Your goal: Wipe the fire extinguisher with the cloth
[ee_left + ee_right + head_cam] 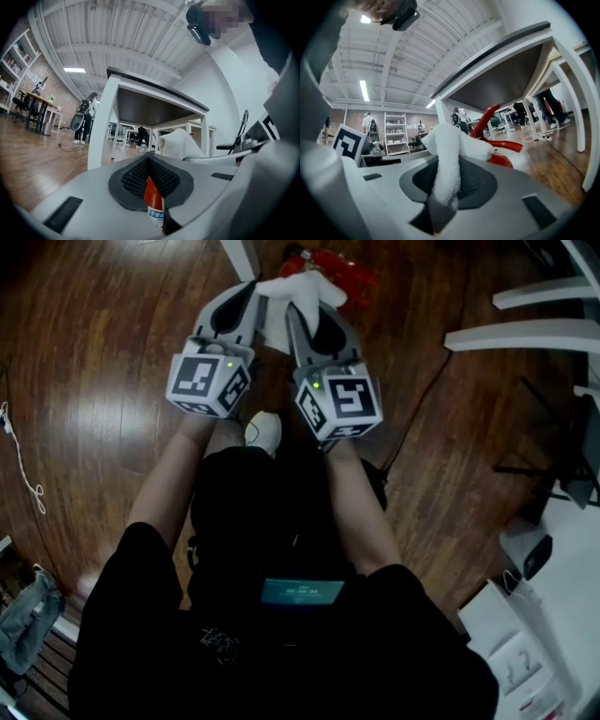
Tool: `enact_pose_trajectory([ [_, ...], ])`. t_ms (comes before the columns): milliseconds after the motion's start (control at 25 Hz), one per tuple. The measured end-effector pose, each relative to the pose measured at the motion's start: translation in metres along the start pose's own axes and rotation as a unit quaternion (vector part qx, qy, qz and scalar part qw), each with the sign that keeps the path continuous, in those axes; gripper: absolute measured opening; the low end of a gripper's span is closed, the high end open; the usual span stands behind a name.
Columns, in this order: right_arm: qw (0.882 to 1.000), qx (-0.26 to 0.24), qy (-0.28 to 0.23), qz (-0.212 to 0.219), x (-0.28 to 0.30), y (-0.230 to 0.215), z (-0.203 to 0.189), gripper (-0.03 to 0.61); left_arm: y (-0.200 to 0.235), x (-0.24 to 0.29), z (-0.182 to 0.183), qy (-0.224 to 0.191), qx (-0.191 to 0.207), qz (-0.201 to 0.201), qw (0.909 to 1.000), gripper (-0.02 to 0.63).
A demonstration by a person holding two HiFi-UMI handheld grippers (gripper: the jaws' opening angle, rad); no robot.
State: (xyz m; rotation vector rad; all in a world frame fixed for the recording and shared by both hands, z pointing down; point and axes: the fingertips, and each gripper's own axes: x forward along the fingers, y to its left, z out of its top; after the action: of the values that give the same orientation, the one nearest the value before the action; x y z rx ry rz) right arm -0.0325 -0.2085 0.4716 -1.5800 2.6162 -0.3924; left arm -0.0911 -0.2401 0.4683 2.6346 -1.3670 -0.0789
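Head view first: I'm looking down at my two grippers held side by side over the wood floor (103,352), and the fire extinguisher (342,273) lies right beyond their tips, red, with its long axis running away from me and its handle end farthest off. My left gripper (246,298) reaches in on the extinguisher's left, my right gripper (302,315) just beside it, and the white cloth (302,289) is bunched between them, draped over the extinguisher's near end. A white table leg (242,254) stands just left of the extinguisher, and my shoe (265,430) sits on my side of it, under the cubes. Left gripper view now: my jaws are drawn narrow, mesh pads clamped on the extinguisher's red body, its labelled barrel running straight along the line of my jaws, with the cloth just past it to the right and the white table (154,91) rising above. Right gripper view: these jaws are pinched tight on the cloth, which bulges out past the tips and touches the extinguisher's red handles (501,150); those slant up and away to the right, under the table's edge.
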Motion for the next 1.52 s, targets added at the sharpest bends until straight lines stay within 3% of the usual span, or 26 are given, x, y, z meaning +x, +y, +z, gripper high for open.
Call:
enact_pose_trajectory([
  [360, 0.999, -0.028, 0.025, -0.020, 0.029, 0.017, -0.026, 0.110, 0.020, -0.051, 0.019, -0.021, 0.020, 0.052, 0.9982, 0.000],
  [520, 0.994, -0.047, 0.094, 0.012, 0.041, 0.025, -0.085, 0.110, 0.009, -0.061, 0.019, -0.026, 0.020, 0.049, 0.9983, 0.000],
  [640, 0.983, -0.016, 0.179, 0.029, 0.050, 0.007, -0.158, 0.109, 0.004, -0.063, 0.019, -0.031, 0.021, 0.052, 0.9980, 0.000],
  [760, 0.963, -0.054, 0.262, 0.043, 0.047, -0.012, -0.217, 0.109, -0.004, -0.063, 0.025, -0.040, 0.019, 0.047, 0.9979, 0.000],
  [840, 0.951, -0.092, 0.287, 0.070, 0.039, -0.012, -0.232, 0.109, -0.009, -0.064, 0.028, -0.043, 0.021, 0.040, 0.9980, 0.000],
  [920, 0.951, -0.133, 0.251, 0.121, 0.025, 0.008, -0.205, 0.109, -0.011, -0.065, 0.030, -0.046, 0.018, 0.035, 0.9982, 0.000],
  [1040, 0.964, -0.163, 0.100, 0.184, -0.014, 0.051, -0.097, 0.109, -0.007, -0.064, 0.029, -0.048, 0.013, 0.041, 0.9979, 0.000],
  [1120, 0.973, -0.157, 0.010, 0.167, -0.038, 0.050, -0.024, 0.110, -0.006, -0.062, 0.029, -0.049, 0.010, 0.046, 0.9977, 0.000],
  [1200, 0.978, -0.168, -0.012, 0.122, -0.048, 0.025, 0.010, 0.110, -0.006, -0.061, 0.030, -0.051, 0.007, 0.048, 0.9975, 0.000],
  [1360, 0.982, -0.176, 0.004, 0.067, -0.041, -0.021, -0.005, 0.109, -0.015, -0.056, 0.025, -0.045, 0.015, 0.039, 0.9981, 0.000],
  [1520, 0.987, -0.142, 0.071, 0.035, -0.037, -0.057, -0.085, 0.110, -0.027, -0.050, 0.016, -0.033, 0.006, 0.028, 0.9990, 0.000],
])
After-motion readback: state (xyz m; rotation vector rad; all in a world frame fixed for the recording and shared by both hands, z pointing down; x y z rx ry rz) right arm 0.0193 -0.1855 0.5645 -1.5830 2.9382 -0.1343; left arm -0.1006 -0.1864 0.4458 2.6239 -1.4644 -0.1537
